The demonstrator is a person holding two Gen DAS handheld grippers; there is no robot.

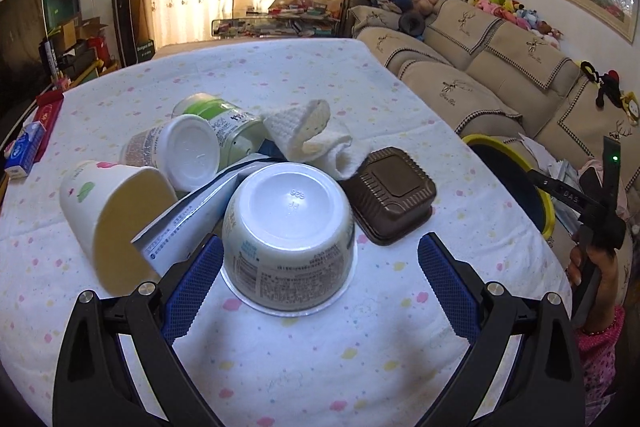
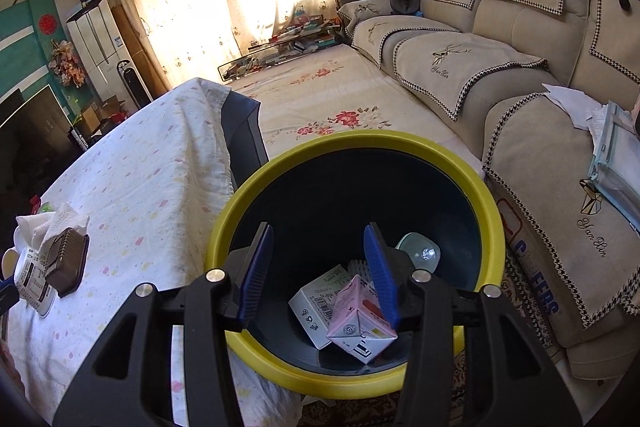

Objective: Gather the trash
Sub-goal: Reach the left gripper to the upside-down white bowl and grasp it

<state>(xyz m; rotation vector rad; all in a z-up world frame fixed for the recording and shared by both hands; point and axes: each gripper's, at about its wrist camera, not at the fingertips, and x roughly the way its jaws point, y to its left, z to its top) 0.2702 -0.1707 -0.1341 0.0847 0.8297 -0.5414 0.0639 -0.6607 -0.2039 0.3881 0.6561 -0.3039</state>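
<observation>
The counter, under its spotted cloth, has bare room nearest us and far back; its right edge drops beside the yellow-rimmed bin, with the sofa just beyond. The trash sits mid-counter: an upturned white tub stands between the left gripper fingers, which are wide apart and not pressing it. A tipped paper cup lies left, a brown lidded box right, and a crumpled napkin and a green-labelled can lie behind, partly hidden. The tub's base reads "PP"; its side print is too small to read. Over the bin, the right gripper fingers stand parted with nothing between them; a pink carton and a white box lie in the bin below.
</observation>
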